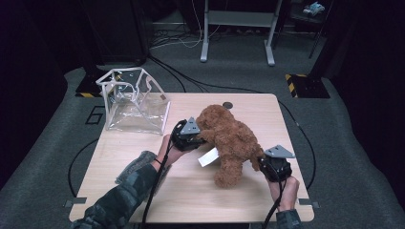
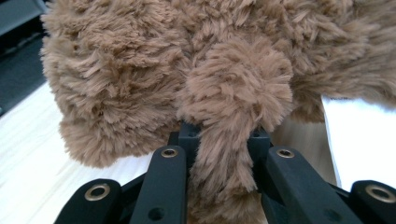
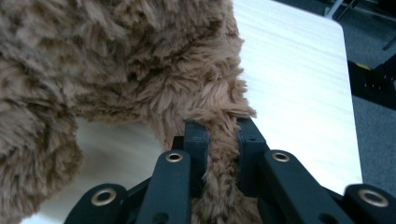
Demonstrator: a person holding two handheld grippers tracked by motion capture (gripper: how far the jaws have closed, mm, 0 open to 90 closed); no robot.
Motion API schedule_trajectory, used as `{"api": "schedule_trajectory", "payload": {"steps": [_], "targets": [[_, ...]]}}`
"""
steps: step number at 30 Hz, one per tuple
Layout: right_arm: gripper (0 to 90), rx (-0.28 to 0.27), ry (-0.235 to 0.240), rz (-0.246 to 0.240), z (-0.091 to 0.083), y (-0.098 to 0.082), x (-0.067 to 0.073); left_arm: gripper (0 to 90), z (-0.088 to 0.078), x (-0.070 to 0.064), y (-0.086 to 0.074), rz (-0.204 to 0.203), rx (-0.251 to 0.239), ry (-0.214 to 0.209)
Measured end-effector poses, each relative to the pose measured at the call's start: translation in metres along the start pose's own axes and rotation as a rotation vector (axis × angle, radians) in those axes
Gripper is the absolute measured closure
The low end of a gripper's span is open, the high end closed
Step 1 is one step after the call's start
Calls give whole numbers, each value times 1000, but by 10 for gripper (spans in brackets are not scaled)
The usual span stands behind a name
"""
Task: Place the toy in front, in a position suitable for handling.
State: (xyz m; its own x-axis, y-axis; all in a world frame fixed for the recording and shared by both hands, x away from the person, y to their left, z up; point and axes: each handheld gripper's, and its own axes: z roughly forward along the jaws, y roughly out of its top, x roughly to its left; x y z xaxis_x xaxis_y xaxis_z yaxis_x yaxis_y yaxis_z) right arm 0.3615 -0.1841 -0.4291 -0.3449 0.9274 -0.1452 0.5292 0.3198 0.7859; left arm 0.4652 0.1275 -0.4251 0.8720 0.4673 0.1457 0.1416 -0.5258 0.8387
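While both claws are clamped on plush, we start at the left gripper [image 1: 198,136]: its jaws are pinched narrow on one fuzzy limb of the teddy bear [image 1: 231,138], seen up close in the left gripper view with fur bulging between the fingers [image 2: 189,140]. Right gripper [image 1: 265,164] is likewise closed tight on another limb, fur squeezed between its fingers [image 3: 196,140]. Bear hangs between the two claws, to the right of the left one and up-left of the right one, long axis running diagonally from near the desk [image 1: 143,157] center toward the right front corner; it looks partly lifted, one leg low by the surface. Brown shaggy fur, soft, will sag; white tag [image 1: 207,156] sticks out underneath. Clear plastic bag [image 1: 136,102] stands open at the far left corner, nearer our left hand, so that side likely leads.
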Motion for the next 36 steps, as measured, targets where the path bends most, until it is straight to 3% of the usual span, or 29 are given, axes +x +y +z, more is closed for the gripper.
{"api": "schedule_trajectory", "payload": {"steps": [5,7,9,14,17,18,20,22,23,25,28,29,30,32,33,36], "targets": [[789,-22,5,-23,9,11,2,759,-12,0,-4,15,0,33],[790,-34,13,-56,20,18,4,759,-18,-1,-8,19,-2,48],[791,-33,12,-63,24,20,5,759,-23,-2,-13,0,-6,52],[793,-38,28,-103,47,28,9,759,-32,-7,-25,23,23,75],[792,-20,43,-126,61,30,11,757,-32,-12,-33,10,40,80],[790,-5,47,-138,71,30,13,756,-28,-15,-40,7,73,81],[787,15,55,-139,76,31,14,753,-26,-17,-44,0,88,75],[756,70,80,-110,88,28,14,743,-19,-21,-54,-20,119,64],[756,70,80,-110,88,28,14,735,-19,-21,-54,-20,119,64],[675,121,110,-75,97,22,13,702,-15,-25,-61,-57,127,46],[522,160,124,-33,100,17,8,576,-15,-25,-62,-69,132,43],[522,160,124,-33,100,17,8,576,-17,-25,-62,-78,124,40],[417,147,126,7,93,15,4,457,-23,-23,-60,-93,118,47],[376,151,130,25,89,16,1,374,-26,-22,-59,-101,111,45],[300,124,140,50,80,16,-5,329,-32,-18,-55,-99,119,60],[225,101,172,97,63,19,-9,232,-41,-9,-49,-122,107,81]]}}
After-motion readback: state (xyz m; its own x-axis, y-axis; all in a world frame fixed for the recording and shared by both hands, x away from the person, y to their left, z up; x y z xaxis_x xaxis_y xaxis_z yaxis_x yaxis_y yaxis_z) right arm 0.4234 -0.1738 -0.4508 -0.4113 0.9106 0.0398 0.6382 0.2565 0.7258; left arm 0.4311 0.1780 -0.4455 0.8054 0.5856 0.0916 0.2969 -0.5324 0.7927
